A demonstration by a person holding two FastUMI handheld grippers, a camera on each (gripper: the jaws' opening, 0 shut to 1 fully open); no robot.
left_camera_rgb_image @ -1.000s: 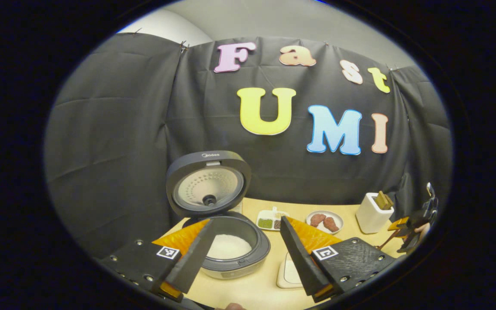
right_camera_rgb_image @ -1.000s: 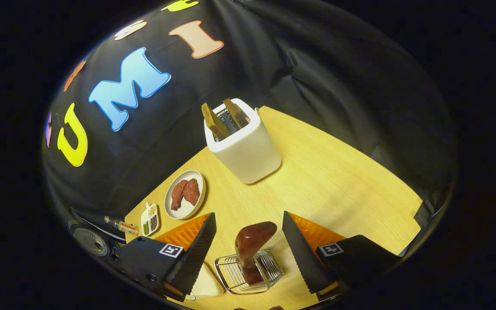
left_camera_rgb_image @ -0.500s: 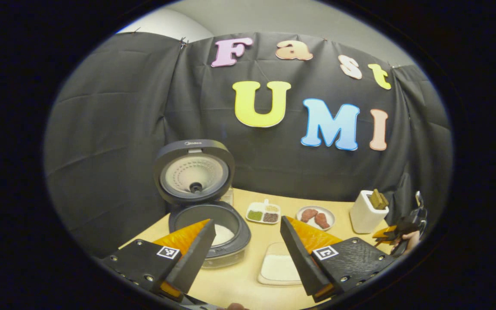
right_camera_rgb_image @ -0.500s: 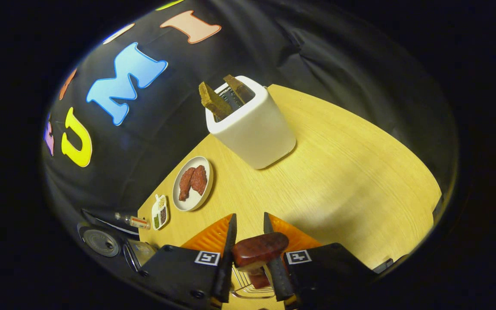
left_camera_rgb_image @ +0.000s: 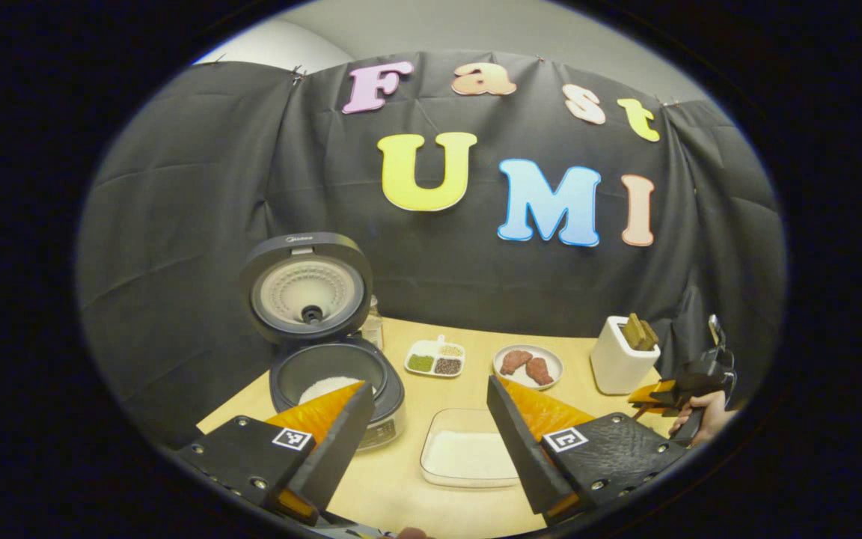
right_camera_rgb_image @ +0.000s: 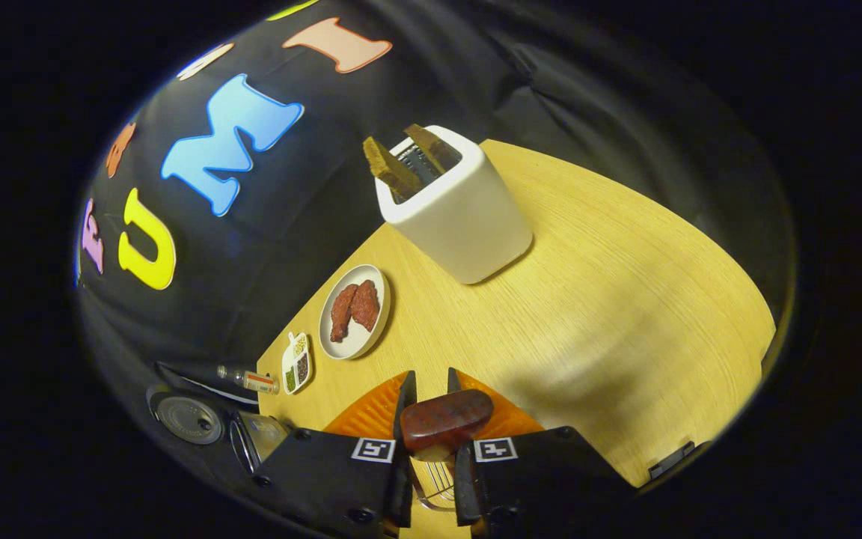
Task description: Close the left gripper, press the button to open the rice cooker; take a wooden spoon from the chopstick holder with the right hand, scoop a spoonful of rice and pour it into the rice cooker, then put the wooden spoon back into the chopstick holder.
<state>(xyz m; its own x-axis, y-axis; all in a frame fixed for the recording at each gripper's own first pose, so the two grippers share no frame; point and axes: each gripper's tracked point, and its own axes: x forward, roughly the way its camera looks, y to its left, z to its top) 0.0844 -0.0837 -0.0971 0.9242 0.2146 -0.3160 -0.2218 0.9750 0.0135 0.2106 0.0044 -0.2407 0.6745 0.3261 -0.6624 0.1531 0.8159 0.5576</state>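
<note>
Counter point(left_camera_rgb_image: 468, 378), rice cooker point(left_camera_rgb_image: 326, 367) as landmark: lid up, rice inside, partly hidden behind left gripper point(left_camera_rgb_image: 423, 427), jaws released. Rice tray point(left_camera_rgb_image: 468, 457) right of cooker. Far right, right gripper point(right_camera_rgb_image: 428, 449) jaws clenched on wooden spoon point(right_camera_rgb_image: 446, 421); chopstick holder point(right_camera_rgb_image: 435, 479) beneath mostly hidden.

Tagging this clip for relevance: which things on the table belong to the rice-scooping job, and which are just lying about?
Job:
- rice cooker, lid up
- tray of rice
- wooden spoon, clamped between the right gripper fingers
- wire chopstick holder under it
- left gripper, open

Lying about:
- toaster with bread
- plate of meat
- divided dish
- small bottle
</note>
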